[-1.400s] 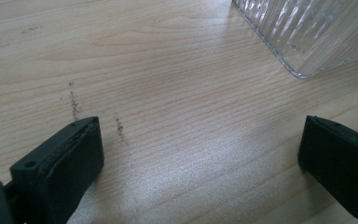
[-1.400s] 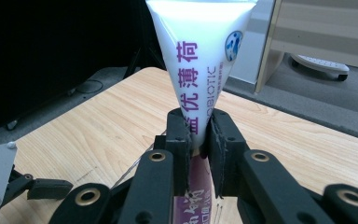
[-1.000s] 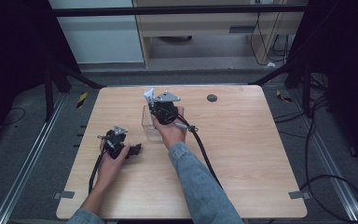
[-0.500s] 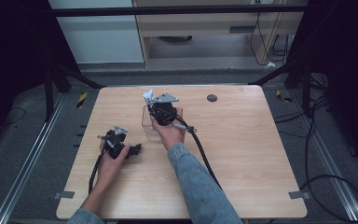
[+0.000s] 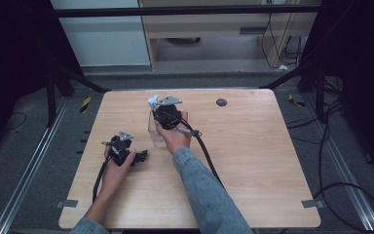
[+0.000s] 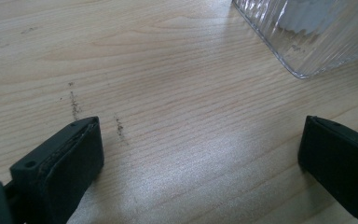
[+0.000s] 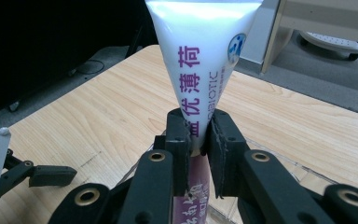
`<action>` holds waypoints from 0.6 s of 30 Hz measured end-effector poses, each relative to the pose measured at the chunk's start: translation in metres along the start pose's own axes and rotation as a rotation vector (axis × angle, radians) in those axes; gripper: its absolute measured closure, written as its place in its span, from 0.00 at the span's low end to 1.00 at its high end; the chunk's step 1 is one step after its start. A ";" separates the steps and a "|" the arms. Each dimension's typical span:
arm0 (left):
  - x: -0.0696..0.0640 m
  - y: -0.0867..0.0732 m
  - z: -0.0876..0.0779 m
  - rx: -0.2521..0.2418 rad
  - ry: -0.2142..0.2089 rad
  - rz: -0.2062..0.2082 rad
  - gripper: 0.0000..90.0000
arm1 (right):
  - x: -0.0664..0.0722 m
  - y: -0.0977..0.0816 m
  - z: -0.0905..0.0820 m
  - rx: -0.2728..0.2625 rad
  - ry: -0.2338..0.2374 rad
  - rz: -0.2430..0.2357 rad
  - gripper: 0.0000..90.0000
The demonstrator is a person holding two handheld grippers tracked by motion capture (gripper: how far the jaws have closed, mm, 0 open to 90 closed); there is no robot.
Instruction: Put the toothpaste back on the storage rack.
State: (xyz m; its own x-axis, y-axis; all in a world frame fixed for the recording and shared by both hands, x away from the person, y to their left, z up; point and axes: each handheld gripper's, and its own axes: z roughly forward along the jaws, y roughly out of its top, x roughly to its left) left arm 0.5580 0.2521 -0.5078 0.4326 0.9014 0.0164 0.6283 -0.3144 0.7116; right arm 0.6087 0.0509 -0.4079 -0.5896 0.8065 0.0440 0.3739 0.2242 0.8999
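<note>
**Right claw pinching a tube above a clear container**

Pale wood-grain surface (image 5: 253,161), rectangular, stood on a grey floor with dark frame legs at its far corners and cables trailing along the right side. A small dark round spot (image 5: 221,102) sat near the far edge.

Left claw (image 5: 137,157) lay low on the near-left part of the surface, held in the person's left hand (image 5: 115,165). In the left gripper view its two black jaws were spread wide, with bare wood and a few dark specks between them and nothing held. The corner of a ribbed clear container (image 6: 314,32) showed at the upper right of that view, apart from the jaws.

Right claw (image 7: 199,135) was held up by the right hand (image 5: 174,136), sleeve in blue denim, near the middle of the surface. Its jaws were pressed onto a white tube (image 7: 200,60) printed with purple characters, gripping it where the body narrows; the wide flat end pointed up and away. From the high view the tube's white end (image 5: 153,101) stood beside the grey plate, with the clear container (image 5: 155,130) on the surface just left of the hand. Whether the tube's lower end reached inside the container could not be told.
</note>
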 end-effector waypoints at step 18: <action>0.000 0.000 0.000 0.001 0.000 0.000 0.00 | 0.002 0.006 0.007 0.025 -0.004 -0.004 0.87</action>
State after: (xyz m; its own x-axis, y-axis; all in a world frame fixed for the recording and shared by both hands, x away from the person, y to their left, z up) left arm 0.5580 0.2521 -0.5077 0.4329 0.9013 0.0164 0.6286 -0.3148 0.7112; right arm 0.6151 0.0579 -0.4057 -0.5882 0.8078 0.0387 0.3893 0.2409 0.8891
